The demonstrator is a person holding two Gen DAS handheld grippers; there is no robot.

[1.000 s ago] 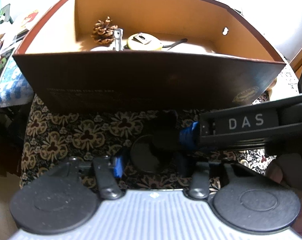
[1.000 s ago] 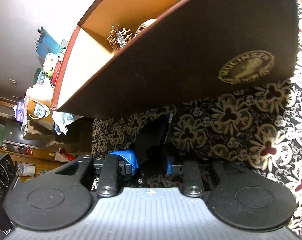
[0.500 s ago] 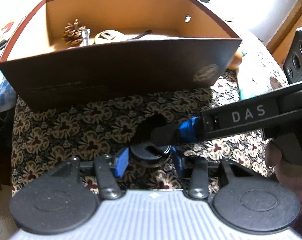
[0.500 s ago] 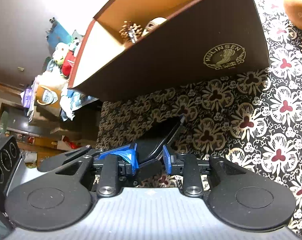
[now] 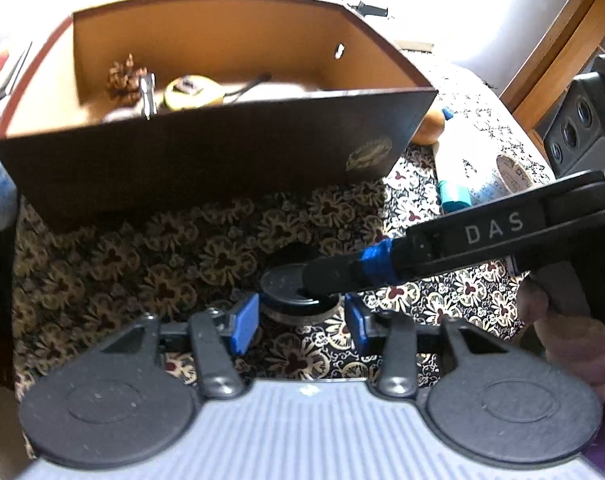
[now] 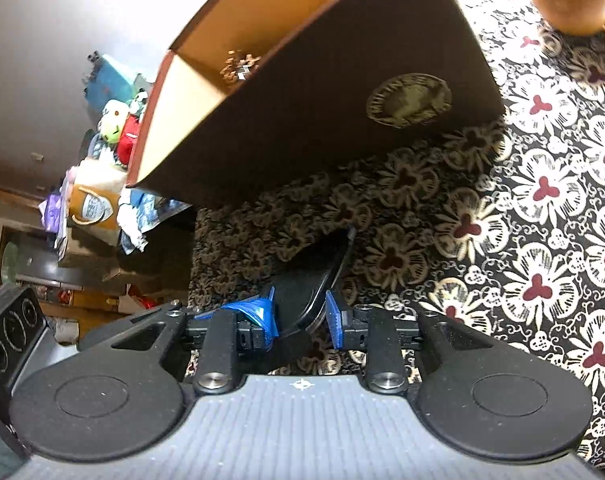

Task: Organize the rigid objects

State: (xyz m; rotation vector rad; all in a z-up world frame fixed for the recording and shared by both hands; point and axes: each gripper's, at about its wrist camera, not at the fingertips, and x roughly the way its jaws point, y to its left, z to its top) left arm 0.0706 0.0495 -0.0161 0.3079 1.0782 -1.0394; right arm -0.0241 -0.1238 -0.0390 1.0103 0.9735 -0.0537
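My right gripper (image 6: pixel 300 318) has its jaws clenched on the black disc (image 6: pixel 314 280), seen edge-on, its rim pointing toward the box (image 6: pixel 342 100). My left view shows the disc's (image 5: pixel 290 288) flat face instead, between the released jaws of my left gripper (image 5: pixel 300 322), short of the box (image 5: pixel 222 160). The box contents are half hidden: a pinecone (image 5: pixel 124 80), something yellow (image 5: pixel 192 92).

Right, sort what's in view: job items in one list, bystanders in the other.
Job items:
black round lid, held by the right gripper
brown box
pine cone and yellow tape measure inside the box
left gripper, open around the lid

Bystanders:
floral tablecloth
white bottle
plush toys
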